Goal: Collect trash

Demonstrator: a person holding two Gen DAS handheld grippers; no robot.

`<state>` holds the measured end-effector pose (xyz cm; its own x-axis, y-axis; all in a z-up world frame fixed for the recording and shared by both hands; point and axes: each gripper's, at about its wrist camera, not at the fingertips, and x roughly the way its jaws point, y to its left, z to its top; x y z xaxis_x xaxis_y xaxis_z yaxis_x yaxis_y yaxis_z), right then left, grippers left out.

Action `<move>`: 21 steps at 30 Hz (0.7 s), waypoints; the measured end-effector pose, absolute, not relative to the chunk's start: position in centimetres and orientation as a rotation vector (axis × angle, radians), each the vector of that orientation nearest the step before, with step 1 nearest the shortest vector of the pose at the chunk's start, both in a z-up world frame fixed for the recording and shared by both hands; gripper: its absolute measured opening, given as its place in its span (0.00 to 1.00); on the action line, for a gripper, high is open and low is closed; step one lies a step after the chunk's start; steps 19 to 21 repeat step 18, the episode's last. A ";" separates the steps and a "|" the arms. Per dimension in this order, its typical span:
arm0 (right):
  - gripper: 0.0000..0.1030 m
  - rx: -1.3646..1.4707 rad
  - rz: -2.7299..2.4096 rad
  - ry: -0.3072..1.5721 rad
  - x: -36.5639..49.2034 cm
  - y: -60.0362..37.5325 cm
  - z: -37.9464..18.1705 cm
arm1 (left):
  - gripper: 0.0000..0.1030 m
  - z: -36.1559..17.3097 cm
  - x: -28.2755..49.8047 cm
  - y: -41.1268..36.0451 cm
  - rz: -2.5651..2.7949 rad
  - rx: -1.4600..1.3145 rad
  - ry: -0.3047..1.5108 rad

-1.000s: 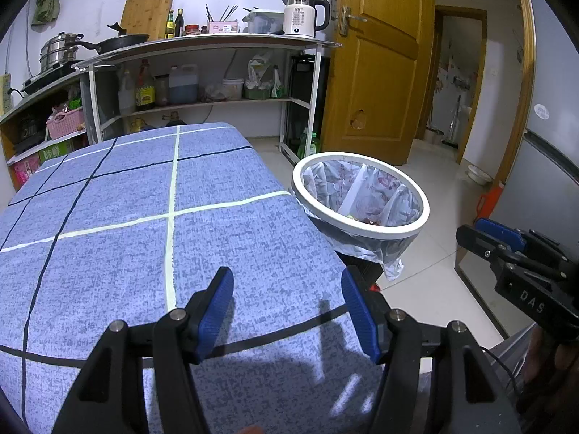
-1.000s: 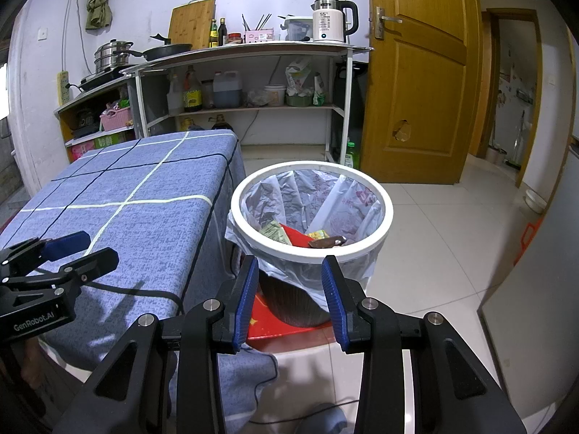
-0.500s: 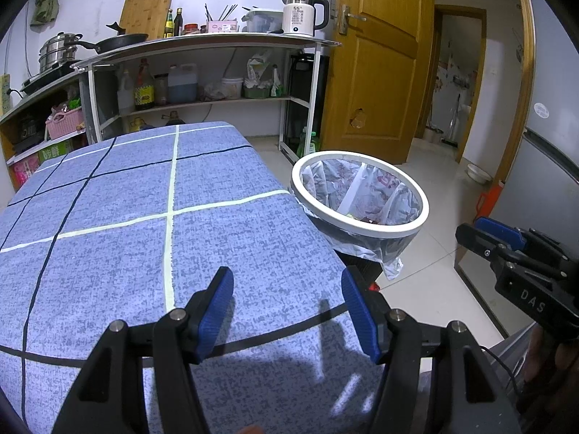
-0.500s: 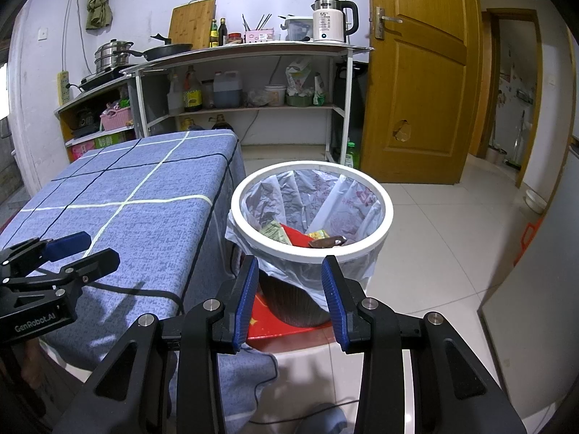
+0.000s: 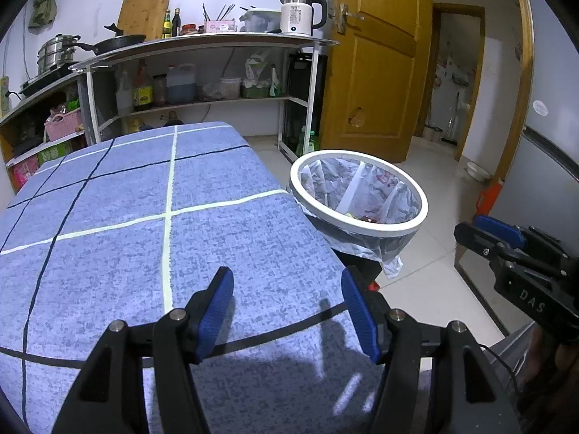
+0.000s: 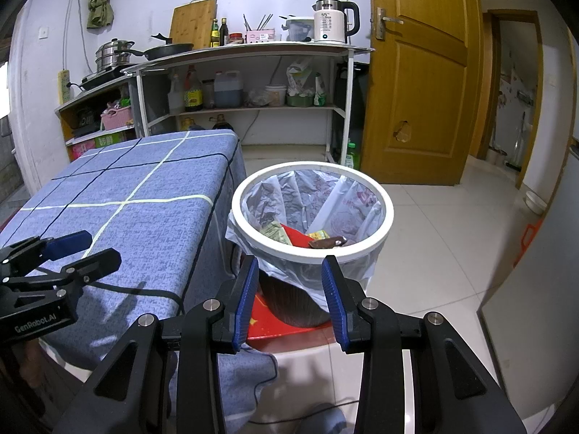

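You are having free passage over the blue tablecloth at frame centre; at right, the trash bin is standing just beside the table edge, its mouth open from above.

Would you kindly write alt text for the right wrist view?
The open, empty right tool points at a white-rimmed trash bin lined with a bag and holding wrappers. A blue checked table stands to its left, with the left tool over it.

Left gripper gapes, empty, above tablecloth.
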<state>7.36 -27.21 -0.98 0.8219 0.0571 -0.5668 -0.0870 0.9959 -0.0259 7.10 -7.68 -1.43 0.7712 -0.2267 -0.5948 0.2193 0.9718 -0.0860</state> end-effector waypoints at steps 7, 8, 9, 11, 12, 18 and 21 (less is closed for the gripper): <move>0.36 -0.060 0.082 0.598 7.4 -27.3 -1.0 | 0.62 -1.5 7.2 -7.8 -0.242 -0.004 0.646; 0.36 -0.060 0.081 0.598 7.4 -27.3 -1.0 | 0.62 -1.5 7.1 -7.8 -0.241 -0.004 0.645; 0.36 -0.060 0.082 0.599 7.4 -27.3 -1.0 | 0.62 -1.5 7.1 -7.8 -0.241 -0.003 0.644; 0.36 -0.060 0.083 0.599 7.3 -27.3 -1.0 | 0.62 -1.6 7.1 -7.8 -0.245 -0.003 0.646; 0.36 -0.061 0.083 0.598 7.3 -27.3 -1.0 | 0.62 -1.6 7.1 -7.8 -0.245 -0.005 0.648; 0.36 -0.060 0.082 0.599 7.3 -27.3 -1.0 | 0.62 -1.4 6.9 -7.9 -0.244 -0.001 0.641; 0.36 -0.060 0.082 0.599 7.3 -27.3 -1.0 | 0.62 -1.4 6.9 -7.9 -0.244 -0.001 0.641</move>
